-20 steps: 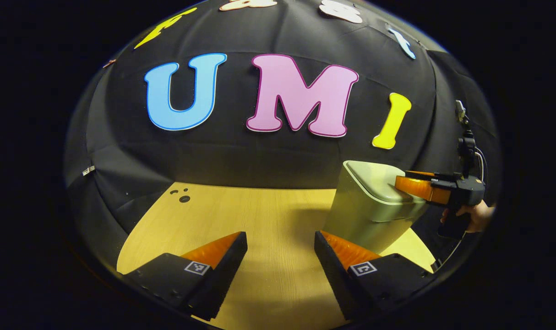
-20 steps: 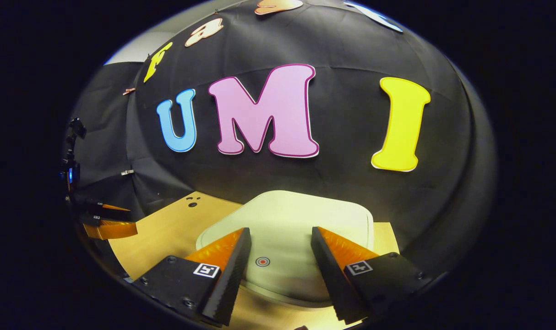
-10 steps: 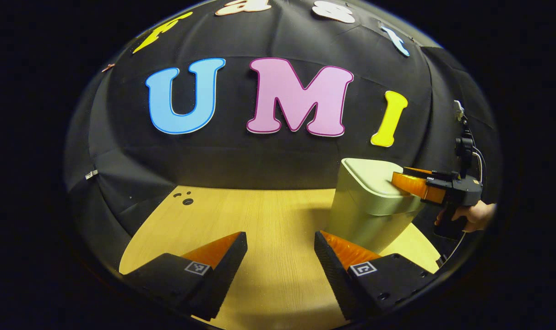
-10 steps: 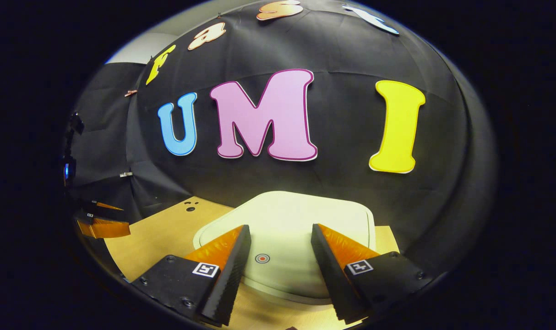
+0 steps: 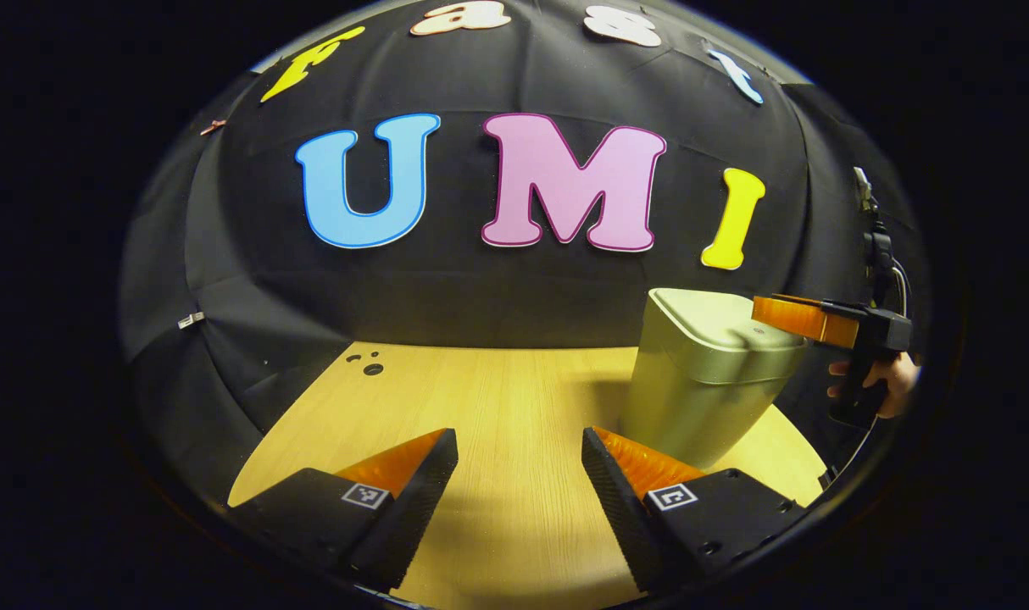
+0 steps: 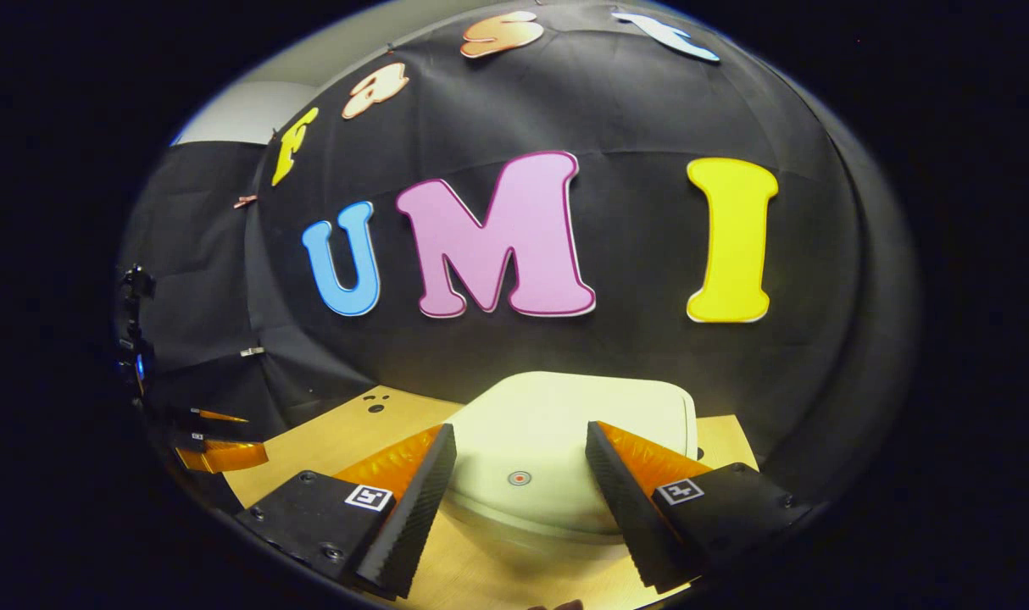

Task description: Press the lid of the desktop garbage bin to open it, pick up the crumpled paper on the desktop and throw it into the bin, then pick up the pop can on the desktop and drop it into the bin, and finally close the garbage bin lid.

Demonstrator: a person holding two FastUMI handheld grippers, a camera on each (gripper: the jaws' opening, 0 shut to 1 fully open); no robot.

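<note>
The pale green desktop bin [image 5: 705, 398] stands at the right of the wooden table [image 5: 481, 407], its lid [image 5: 718, 326] down flat. In the left gripper view my right gripper [image 5: 796, 315] hovers just above the lid's right edge, held by a hand [image 5: 894, 377]. In the right gripper view the lid [image 6: 565, 415] lies close below, and its small red dot [image 6: 520, 479] shows between the fingers. My right gripper [image 6: 520, 428] is open and holds nothing. My left gripper [image 5: 517, 434] is open above the bare tabletop, left of the bin.
Small dark holes [image 5: 369, 366] mark the table's far left corner. The black cloth wall stands close behind the bin and table. In the right gripper view the left gripper [image 6: 218, 453] sits low at the far left, by the table's edge.
My right gripper has risen off the lid's top and drawn back a little; the lid stays down. The left gripper has barely shifted.
</note>
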